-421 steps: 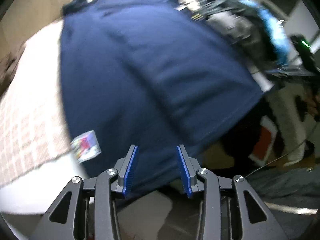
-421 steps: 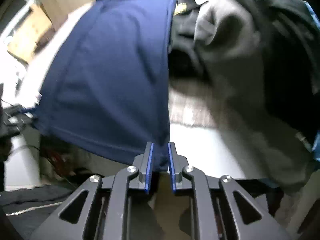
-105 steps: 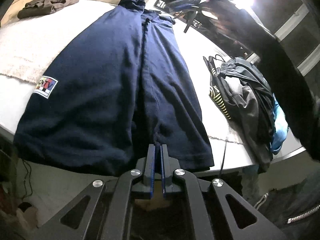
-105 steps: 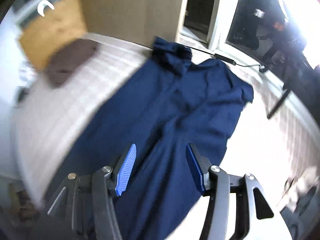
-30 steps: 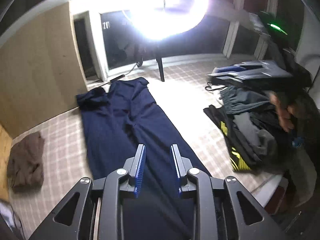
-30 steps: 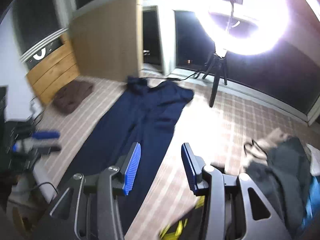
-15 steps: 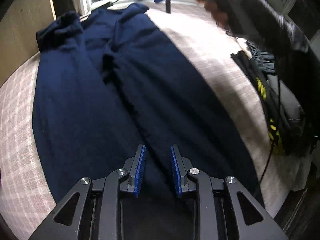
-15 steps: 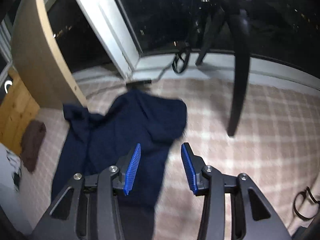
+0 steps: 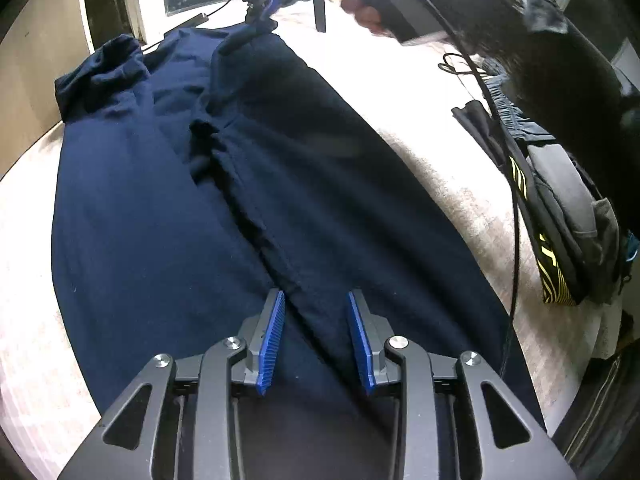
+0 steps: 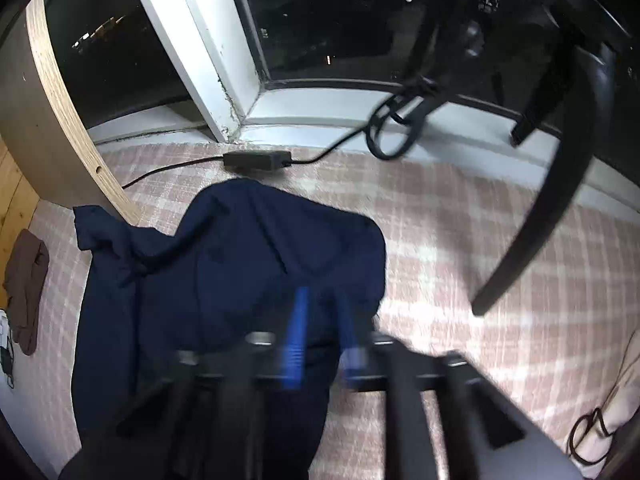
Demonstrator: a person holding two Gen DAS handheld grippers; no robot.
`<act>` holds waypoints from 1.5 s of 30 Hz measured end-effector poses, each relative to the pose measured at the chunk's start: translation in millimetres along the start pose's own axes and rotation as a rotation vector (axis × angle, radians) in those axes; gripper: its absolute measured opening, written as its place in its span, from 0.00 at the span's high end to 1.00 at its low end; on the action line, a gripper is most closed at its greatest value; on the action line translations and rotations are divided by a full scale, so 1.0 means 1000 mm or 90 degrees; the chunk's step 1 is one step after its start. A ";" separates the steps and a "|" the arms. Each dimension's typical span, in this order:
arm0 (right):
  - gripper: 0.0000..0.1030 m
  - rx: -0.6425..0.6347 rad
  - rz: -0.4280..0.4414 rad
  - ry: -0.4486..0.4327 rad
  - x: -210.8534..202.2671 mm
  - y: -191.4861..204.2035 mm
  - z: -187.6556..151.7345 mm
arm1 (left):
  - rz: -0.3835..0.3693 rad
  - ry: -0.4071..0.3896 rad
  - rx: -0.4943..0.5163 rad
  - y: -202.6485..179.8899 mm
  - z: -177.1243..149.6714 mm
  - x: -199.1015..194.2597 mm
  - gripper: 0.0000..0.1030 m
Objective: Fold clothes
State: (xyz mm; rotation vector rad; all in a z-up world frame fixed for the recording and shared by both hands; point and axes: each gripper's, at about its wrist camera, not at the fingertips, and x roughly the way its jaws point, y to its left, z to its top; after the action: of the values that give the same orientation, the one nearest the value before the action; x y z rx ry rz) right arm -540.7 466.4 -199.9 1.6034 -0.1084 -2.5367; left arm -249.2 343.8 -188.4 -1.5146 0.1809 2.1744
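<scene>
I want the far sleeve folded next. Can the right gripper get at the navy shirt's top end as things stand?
Probably yes: the right gripper hangs open just above the navy shirt, with nothing between them; the tripod leg stands off to its right.

Strong light is blowing out the pale tablecloth [image 9: 404,92] near its far edge; the right gripper [image 10: 322,344] is smearing with motion blur; fisheye curvature is darkening all corners.

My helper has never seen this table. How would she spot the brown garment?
Start from the pink plaid cloth covering the table. The navy shirt lies spread along it; left of that, near the wooden panel, sits the brown garment. It is small, crumpled and brown, unlike the big navy shirt.
</scene>
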 end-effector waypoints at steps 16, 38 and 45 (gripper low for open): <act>0.61 0.057 0.042 0.026 -0.009 -0.015 -0.011 | 0.001 -0.007 0.023 -0.002 0.008 0.004 0.66; 0.68 -0.107 0.027 -0.095 -0.034 0.018 0.009 | 0.004 -0.011 0.046 -0.006 0.007 0.004 0.60; 0.68 -0.052 0.021 -0.031 0.008 -0.017 0.008 | -0.001 -0.009 0.052 -0.006 0.007 0.003 0.59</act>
State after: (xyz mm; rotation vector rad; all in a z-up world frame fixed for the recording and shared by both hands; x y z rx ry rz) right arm -552.6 482.0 -206.1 1.4973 -0.0360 -2.5214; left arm -253.2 352.1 -188.0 -1.4537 0.2615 2.1489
